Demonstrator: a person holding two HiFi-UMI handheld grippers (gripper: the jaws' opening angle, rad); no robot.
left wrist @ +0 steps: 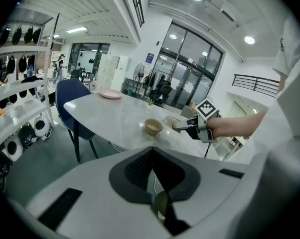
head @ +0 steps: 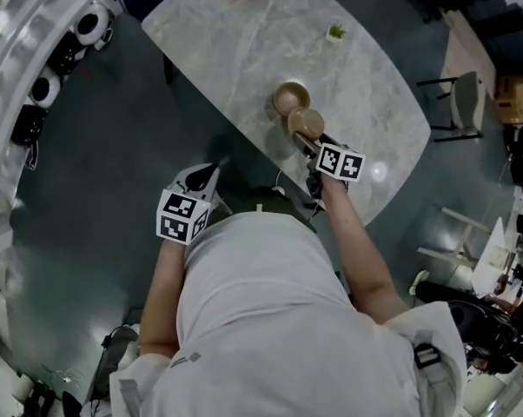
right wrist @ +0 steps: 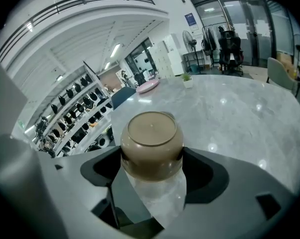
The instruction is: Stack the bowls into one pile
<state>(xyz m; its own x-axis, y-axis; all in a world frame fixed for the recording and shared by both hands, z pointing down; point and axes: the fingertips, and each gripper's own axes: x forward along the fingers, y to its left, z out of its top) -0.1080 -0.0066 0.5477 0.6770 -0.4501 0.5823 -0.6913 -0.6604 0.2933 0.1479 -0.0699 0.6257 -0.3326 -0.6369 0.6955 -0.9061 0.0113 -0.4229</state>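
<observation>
Person at a marble table (head: pixel 244 42), right gripper (head: pixel 314 142) clamped on a brown bowl, left gripper (head: pixel 205 176) closed and empty.

Head view: the held bowl (head: pixel 306 122) sits in the right gripper over the table's near edge, just beside the second bowl (head: pixel 290 96); the left gripper hangs off the table, above the floor. Left gripper view: its jaws meet with nothing between them; beyond, the second bowl stands upright on the table, with a pink plate (left wrist: pixel 110 94) at the far end. Right gripper view: both jaws press the held bowl's sides, its base turned toward the camera.
</observation>
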